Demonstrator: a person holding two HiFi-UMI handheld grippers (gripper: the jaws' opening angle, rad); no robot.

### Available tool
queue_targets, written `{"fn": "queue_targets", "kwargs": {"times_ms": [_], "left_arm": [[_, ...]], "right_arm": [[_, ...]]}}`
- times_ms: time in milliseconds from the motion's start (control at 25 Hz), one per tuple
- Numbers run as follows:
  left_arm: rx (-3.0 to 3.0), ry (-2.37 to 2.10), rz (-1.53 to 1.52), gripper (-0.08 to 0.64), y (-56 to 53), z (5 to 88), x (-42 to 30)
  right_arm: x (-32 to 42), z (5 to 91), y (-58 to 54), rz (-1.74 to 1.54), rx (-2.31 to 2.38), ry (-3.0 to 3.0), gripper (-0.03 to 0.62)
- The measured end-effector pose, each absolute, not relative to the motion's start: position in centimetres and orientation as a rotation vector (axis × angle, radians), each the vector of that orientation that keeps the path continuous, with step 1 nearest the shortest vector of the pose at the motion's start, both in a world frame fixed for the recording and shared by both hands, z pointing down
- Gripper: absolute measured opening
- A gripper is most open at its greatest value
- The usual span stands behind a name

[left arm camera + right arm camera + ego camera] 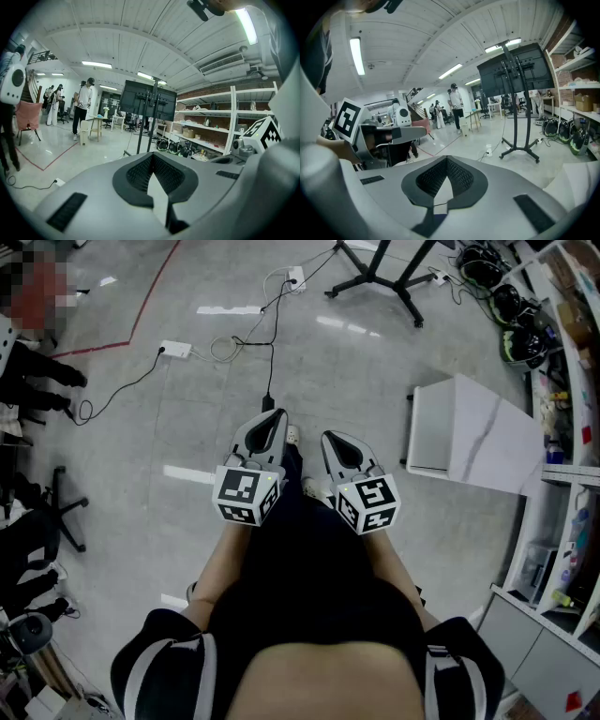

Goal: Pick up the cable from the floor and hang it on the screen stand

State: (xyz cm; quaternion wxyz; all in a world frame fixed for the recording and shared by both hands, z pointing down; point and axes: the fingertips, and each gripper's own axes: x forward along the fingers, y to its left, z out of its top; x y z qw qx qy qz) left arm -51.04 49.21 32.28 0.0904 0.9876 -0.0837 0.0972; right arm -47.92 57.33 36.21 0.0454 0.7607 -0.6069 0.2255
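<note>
The left gripper point(271, 420) and right gripper point(339, 442) are held side by side in front of the person's body, well short of the screen stand point(376, 274). Both point out over the floor point(187, 427) and slightly down. In the left gripper view the left gripper point(152, 157) has its jaws closed tip to tip with nothing between them. The right gripper view shows the same of the right gripper point(446, 160): jaws together and empty. The black cable point(272, 362) lies on the floor on the near side of the stand, untouched. One end rests just ahead of the left gripper's tip. From there it runs away toward a white power strip point(297, 277) that sits just left of the stand's wheeled base. A second power strip point(175, 350) lies further left of the stand, with its own thin lead trailing off. A white table point(478, 432) stands nearer than the stand and to its right. The stand carries a dark screen point(515, 70) on upright black poles. Shelves point(211, 126) line the wall to the right of it.
</note>
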Motion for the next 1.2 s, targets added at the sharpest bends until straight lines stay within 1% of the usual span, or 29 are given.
{"fn": "queue_targets", "kwargs": {"times_ms": [280,560,800,1200], "left_arm": [[2.965,-0.261,0.271,0.008,49.7,31.2,-51.7],[2.927,-0.243,0.310,0.008,49.5,32.8,-51.6],[2.917,-0.242,0.328,0.008,46.8,32.9,-47.9],[2.926,-0.230,0.322,0.008,38.3,31.4,-39.1]], "right_arm": [[-49.1,35.9,58.5,0.695,2.335,-1.864,0.023],[-48.6,35.8,56.7,0.634,2.322,-1.853,0.025],[-44.6,35.7,54.2,0.654,2.352,-1.843,0.025],[-35.8,35.0,45.7,0.700,2.363,-1.847,0.025]]}}
